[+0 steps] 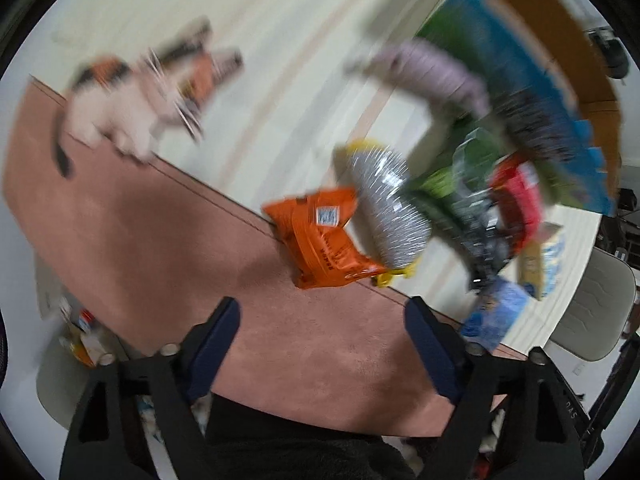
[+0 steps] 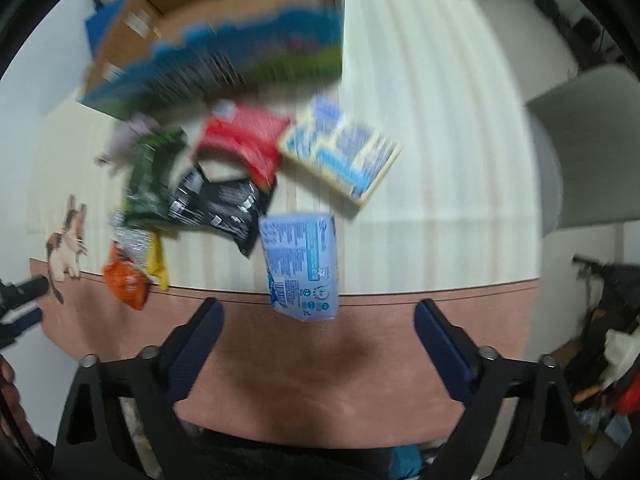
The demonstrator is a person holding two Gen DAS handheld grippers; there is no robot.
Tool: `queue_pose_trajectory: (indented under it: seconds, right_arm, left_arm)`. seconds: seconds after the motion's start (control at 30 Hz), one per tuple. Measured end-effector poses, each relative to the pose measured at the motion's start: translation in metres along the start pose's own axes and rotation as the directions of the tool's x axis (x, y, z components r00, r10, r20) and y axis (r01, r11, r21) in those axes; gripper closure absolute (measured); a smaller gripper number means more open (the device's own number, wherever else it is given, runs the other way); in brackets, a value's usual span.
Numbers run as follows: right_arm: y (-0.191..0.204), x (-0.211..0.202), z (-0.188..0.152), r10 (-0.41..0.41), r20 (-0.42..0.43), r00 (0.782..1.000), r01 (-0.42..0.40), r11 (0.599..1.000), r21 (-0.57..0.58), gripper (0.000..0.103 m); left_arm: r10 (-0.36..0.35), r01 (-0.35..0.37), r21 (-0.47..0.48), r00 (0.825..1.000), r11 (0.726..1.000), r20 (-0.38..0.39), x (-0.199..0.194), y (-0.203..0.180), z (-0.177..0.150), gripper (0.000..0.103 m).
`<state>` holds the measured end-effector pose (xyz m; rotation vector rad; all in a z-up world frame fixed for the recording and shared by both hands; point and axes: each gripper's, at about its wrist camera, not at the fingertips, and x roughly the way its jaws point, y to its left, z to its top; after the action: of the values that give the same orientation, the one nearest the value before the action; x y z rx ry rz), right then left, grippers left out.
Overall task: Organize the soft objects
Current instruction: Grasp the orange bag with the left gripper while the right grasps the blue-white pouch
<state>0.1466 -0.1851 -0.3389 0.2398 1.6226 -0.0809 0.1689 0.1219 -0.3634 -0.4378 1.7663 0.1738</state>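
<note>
Both views are blurred. A pile of soft packets lies on the striped cloth: an orange packet (image 1: 320, 236) (image 2: 126, 282), a silver and yellow packet (image 1: 386, 208), green (image 2: 154, 176), black (image 2: 224, 210) and red (image 2: 244, 140) packets, a pale blue tissue pack (image 2: 302, 266) (image 1: 494, 314). A calico cat plush (image 1: 132, 100) (image 2: 68, 246) sits at the cloth's edge. My left gripper (image 1: 322, 346) is open and empty, short of the orange packet. My right gripper (image 2: 318, 342) is open and empty, just below the tissue pack.
A large blue-printed cardboard box (image 2: 224, 40) (image 1: 520, 64) stands at the back. A cream and blue flat pack (image 2: 340, 152) lies to its right. A pink mat (image 2: 320, 368) (image 1: 160, 240) covers the near table edge. A grey chair (image 2: 588, 140) (image 1: 592, 312) stands right.
</note>
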Motion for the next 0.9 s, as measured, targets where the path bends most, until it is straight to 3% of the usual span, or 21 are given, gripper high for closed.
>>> queue_pose_trajectory:
  seconds: [0.13, 0.33, 0.4, 0.5, 0.6, 0.67, 0.83, 0.9]
  right_arm:
    - [0.004, 0.038, 0.007, 0.045, -0.065, 0.997, -0.043, 0.998, 0.038, 0.014]
    - [0.018, 0.068, 0.014, 0.03, -0.098, 0.995, -0.025, 0.999, 0.045, 0.014]
    - [0.022, 0.078, 0.015, 0.014, -0.11, 0.994, -0.01, 0.999, 0.039, 0.02]
    - [0.026, 0.088, 0.013, -0.013, -0.123, 0.992, 0.017, 0.999, 0.032, 0.025]
    - [0.031, 0.093, 0.009, -0.032, -0.133, 0.991, 0.036, 0.999, 0.03, 0.045]
    - [0.029, 0.092, 0.004, -0.03, -0.12, 0.992, 0.035, 0.999, 0.04, 0.052]
    - [0.024, 0.09, -0.021, -0.028, -0.142, 0.99, 0.035, 0.998, 0.052, 0.057]
    - [0.024, 0.092, -0.031, -0.003, -0.157, 0.988, 0.012, 0.998, 0.058, 0.055]
  left_arm:
    - [-0.019, 0.016, -0.04, 0.998, 0.999, -0.055, 0.046, 0.01, 0.014, 0.03]
    - [-0.068, 0.065, -0.047, 0.995, 0.997, -0.076, 0.078, 0.011, 0.017, 0.029]
    - [-0.082, 0.079, -0.039, 0.994, 0.996, -0.07, 0.084, 0.01, 0.018, 0.041]
    - [-0.095, 0.093, -0.036, 0.994, 0.995, -0.061, 0.09, 0.011, 0.016, 0.046]
    - [-0.101, 0.1, -0.023, 0.994, 0.995, -0.048, 0.089, 0.015, 0.011, 0.052]
    - [-0.09, 0.09, -0.001, 0.995, 0.996, -0.037, 0.084, 0.016, 0.008, 0.055]
    - [-0.063, 0.066, 0.059, 0.997, 0.996, -0.038, 0.072, 0.018, -0.006, 0.057]
    - [-0.151, 0.152, 0.004, 0.984, 0.988, -0.095, 0.073, 0.03, -0.011, 0.056]
